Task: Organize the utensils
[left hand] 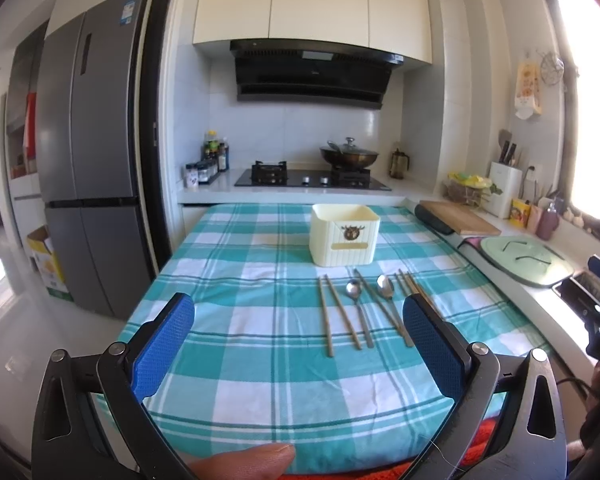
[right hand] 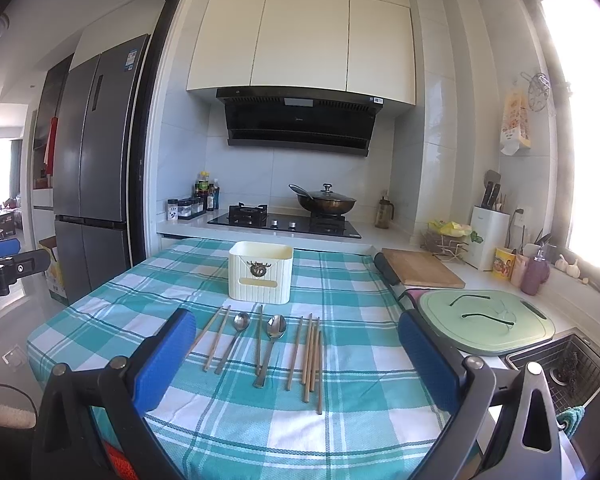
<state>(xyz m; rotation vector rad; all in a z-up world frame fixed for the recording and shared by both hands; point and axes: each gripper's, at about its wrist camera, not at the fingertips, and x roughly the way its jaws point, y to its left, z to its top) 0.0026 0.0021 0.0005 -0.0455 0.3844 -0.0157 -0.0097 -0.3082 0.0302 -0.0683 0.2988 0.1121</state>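
A cream utensil holder [left hand: 345, 233] [right hand: 260, 272] stands on the teal checked tablecloth [left hand: 236, 264] [right hand: 352, 280]. In front of it lie two metal spoons [left hand: 353, 290] [right hand: 241, 322], [left hand: 385, 287] [right hand: 276, 327] and several wooden chopsticks [left hand: 326, 320] [right hand: 310, 356] in a row. My left gripper [left hand: 298, 322] is open and empty, above the table's near edge, short of the utensils. My right gripper [right hand: 298, 340] is open and empty, held back over the near part of the table with the utensils between its blue pads [right hand: 164, 364].
A wooden cutting board [right hand: 420, 270] and a green lid [right hand: 486, 320] lie on the counter to the right, by a sink [right hand: 568, 368]. A hob with a lidded wok [right hand: 326, 200] is behind the table. A grey fridge [left hand: 88, 148] stands left.
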